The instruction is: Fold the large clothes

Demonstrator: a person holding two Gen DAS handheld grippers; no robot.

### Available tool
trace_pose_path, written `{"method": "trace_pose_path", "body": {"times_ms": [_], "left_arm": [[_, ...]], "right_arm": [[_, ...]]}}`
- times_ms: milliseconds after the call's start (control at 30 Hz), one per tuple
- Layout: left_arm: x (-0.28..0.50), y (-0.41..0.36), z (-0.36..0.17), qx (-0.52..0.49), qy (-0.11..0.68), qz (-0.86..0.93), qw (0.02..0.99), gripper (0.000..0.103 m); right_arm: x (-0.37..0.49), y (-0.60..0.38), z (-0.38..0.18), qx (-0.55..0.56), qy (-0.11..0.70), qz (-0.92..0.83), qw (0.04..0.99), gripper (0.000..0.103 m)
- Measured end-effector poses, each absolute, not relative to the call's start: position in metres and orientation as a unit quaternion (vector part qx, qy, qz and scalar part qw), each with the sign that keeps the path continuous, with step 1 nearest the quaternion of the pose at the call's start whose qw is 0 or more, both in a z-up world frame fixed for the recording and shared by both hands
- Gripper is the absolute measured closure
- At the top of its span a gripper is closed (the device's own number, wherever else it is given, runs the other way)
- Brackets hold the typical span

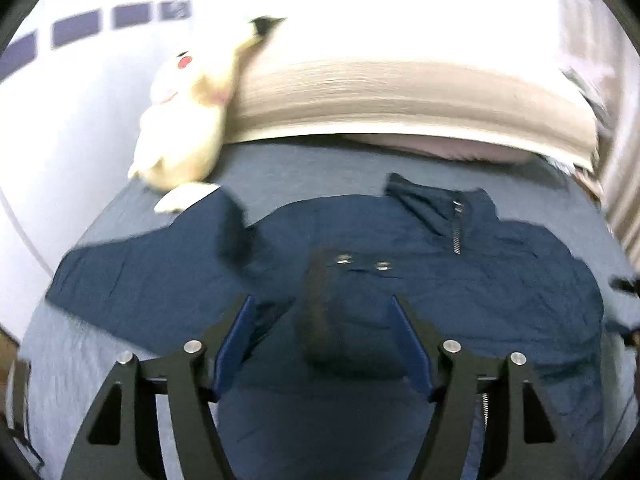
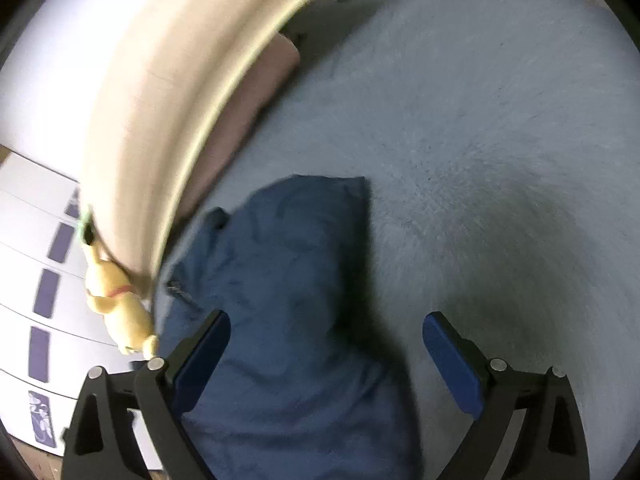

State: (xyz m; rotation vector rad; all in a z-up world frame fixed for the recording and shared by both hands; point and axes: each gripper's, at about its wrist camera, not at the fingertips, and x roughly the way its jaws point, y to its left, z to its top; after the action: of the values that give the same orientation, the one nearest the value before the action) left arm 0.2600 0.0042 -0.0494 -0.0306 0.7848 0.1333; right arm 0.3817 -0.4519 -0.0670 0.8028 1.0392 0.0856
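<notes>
Both spread wide, gripping nothing: left gripper (image 1: 322,308) and right gripper (image 2: 326,326) above navy jacket (image 1: 360,264). Beyond jacket, plush toy (image 1: 180,120) against headboard (image 1: 400,96); possibly pillow (image 2: 248,120) alongside.

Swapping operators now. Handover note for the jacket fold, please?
Left hand-held gripper: open, nothing held, above the middle of the navy jacket.
Right hand-held gripper: open wide, nothing held, above a sleeve.
Jacket lies on the grey-blue bed cover, collar and zip toward the headboard; the other sleeve is spread out toward the plush toy.
Done: a dark band with snaps seems folded onto the body; the blur leaves it uncertain.
Left: bring in the sleeves, fold the body over, smooth it.
</notes>
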Motion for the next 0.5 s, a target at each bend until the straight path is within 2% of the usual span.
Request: {"method": "trace_pose_path", "body": {"times_ms": [100,133,167,200,233,367,500], "left_arm": [[0.279,-0.018,-0.071,0.008,0.407,0.049,0.912,0.033],[0.287,-0.022,-0.083,0.008,0.422,0.046,0.905,0.033],[0.29,-0.023,-0.092,0.01,0.435,0.045,0.899,0.033],[0.295,-0.026,-0.103,0.017,0.45,0.049,0.892,0.033],[0.3,-0.029,-0.116,0.028,0.467,0.055,0.882,0.033],[0.307,-0.03,-0.136,0.044,0.486,0.063,0.871,0.032],[0.311,-0.033,-0.143,0.058,0.494,0.065,0.865,0.031]], "right_arm": [[0.401,-0.446,-0.08,0.364,0.485,0.037,0.794,0.006],[0.406,-0.441,-0.082,0.354,0.488,0.04,0.797,0.014],[0.41,-0.435,-0.082,0.331,0.492,0.037,0.805,0.034],[0.411,-0.434,-0.083,0.318,0.496,0.035,0.807,0.048],[0.412,-0.432,-0.084,0.312,0.498,0.041,0.808,0.068],[0.414,-0.422,-0.074,0.259,0.493,0.019,0.83,0.081],[0.419,-0.415,-0.085,0.222,0.51,-0.007,0.831,0.081]]}}
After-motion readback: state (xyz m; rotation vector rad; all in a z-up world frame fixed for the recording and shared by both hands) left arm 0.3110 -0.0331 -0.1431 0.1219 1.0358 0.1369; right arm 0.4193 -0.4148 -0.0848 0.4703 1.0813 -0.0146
